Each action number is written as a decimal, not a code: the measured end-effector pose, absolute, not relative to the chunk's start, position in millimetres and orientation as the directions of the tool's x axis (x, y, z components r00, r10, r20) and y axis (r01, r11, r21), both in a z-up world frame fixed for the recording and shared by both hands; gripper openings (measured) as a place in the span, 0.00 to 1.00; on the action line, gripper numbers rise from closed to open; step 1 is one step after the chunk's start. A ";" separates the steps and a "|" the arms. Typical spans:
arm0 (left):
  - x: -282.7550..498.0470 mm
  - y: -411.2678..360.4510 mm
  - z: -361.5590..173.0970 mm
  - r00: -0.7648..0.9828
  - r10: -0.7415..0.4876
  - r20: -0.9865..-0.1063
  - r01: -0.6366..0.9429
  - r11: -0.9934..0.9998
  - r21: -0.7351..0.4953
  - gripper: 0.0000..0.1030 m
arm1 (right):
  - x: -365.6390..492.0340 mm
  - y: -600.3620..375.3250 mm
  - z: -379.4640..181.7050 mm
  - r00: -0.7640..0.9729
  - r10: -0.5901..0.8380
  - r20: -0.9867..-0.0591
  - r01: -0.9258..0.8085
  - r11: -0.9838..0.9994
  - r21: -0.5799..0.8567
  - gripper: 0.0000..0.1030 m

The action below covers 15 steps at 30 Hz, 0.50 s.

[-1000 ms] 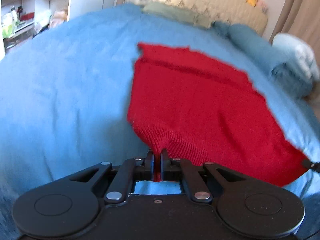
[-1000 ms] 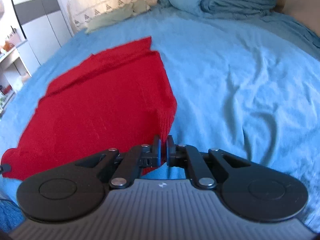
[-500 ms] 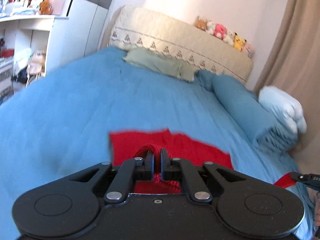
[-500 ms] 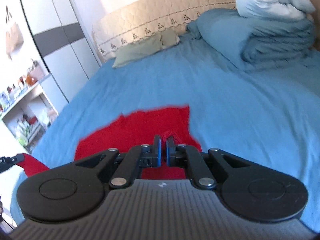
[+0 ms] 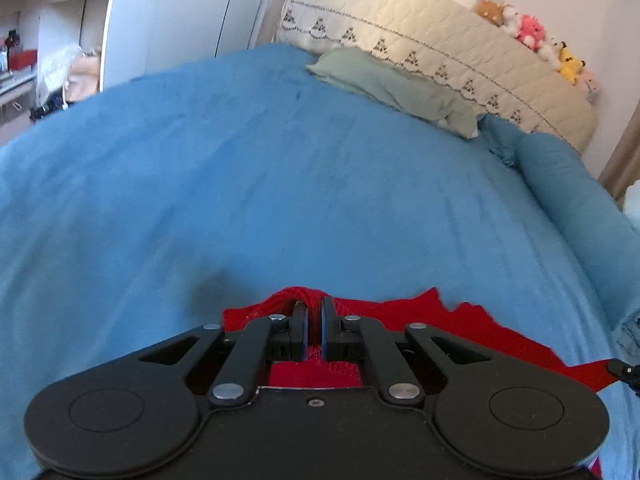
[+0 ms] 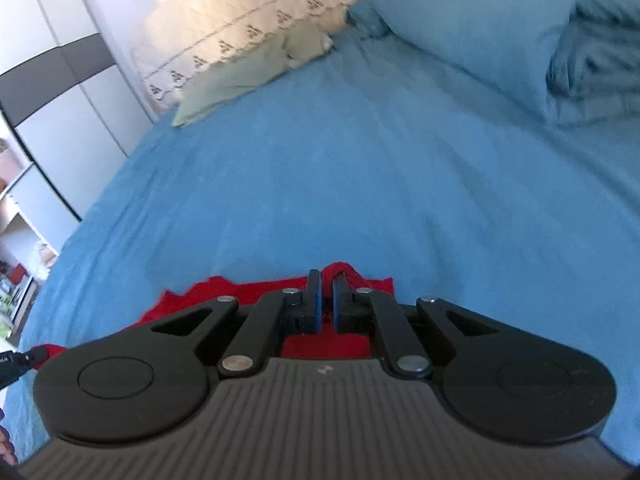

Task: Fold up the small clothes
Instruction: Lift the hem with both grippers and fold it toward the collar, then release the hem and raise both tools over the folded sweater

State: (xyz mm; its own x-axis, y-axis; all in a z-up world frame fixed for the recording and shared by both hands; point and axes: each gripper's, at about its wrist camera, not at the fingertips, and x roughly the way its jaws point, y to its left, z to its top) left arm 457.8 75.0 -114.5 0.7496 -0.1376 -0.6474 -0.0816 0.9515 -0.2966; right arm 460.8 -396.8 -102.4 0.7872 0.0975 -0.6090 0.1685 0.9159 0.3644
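Observation:
A red knitted garment (image 5: 460, 326) lies on the blue bedspread (image 5: 280, 184), mostly hidden under my grippers. My left gripper (image 5: 314, 310) is shut on one corner of it, a red bunch of knit showing at the fingertips. My right gripper (image 6: 326, 285) is shut on the other corner of the red garment (image 6: 256, 290). Both held corners sit near the garment's far edge. The right gripper's tip (image 5: 624, 370) shows at the right edge of the left wrist view, holding red cloth. The left gripper's tip (image 6: 16, 362) shows at the left edge of the right wrist view.
A pale green pillow (image 5: 392, 88) and a quilted cream headboard (image 5: 440, 52) with plush toys (image 5: 532, 36) stand at the far end. A blue bolster (image 5: 568, 184) and folded blue bedding (image 6: 592, 52) lie to the right. Shelves and wardrobe (image 5: 60, 48) stand on the left.
Both grippers have carried their held corners forward over the garment towards its far edge. The red cloth now shows only as a narrow strip beyond the fingers.

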 end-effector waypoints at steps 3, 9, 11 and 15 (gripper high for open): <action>472.0 72.5 -123.3 0.746 -0.120 -0.655 -0.093 0.955 -0.281 0.05 | 477.2 -399.4 -118.0 0.791 0.107 -0.603 0.159 0.915 0.371 0.20; 510.5 64.6 -140.5 0.710 -0.078 -0.700 -0.152 0.953 -0.261 0.11 | 514.0 -396.0 -143.2 0.770 0.084 -0.632 0.145 0.942 0.301 0.22; 509.1 61.6 -136.5 0.720 -0.022 -0.693 -0.163 0.966 -0.200 0.49 | 518.5 -392.6 -147.8 0.769 0.068 -0.636 0.135 0.955 0.265 0.33; 480.9 55.2 -113.7 0.798 0.108 -0.593 -0.169 0.985 -0.048 0.92 | 492.9 -382.1 -135.2 0.838 -0.005 -0.545 0.104 0.983 0.151 0.99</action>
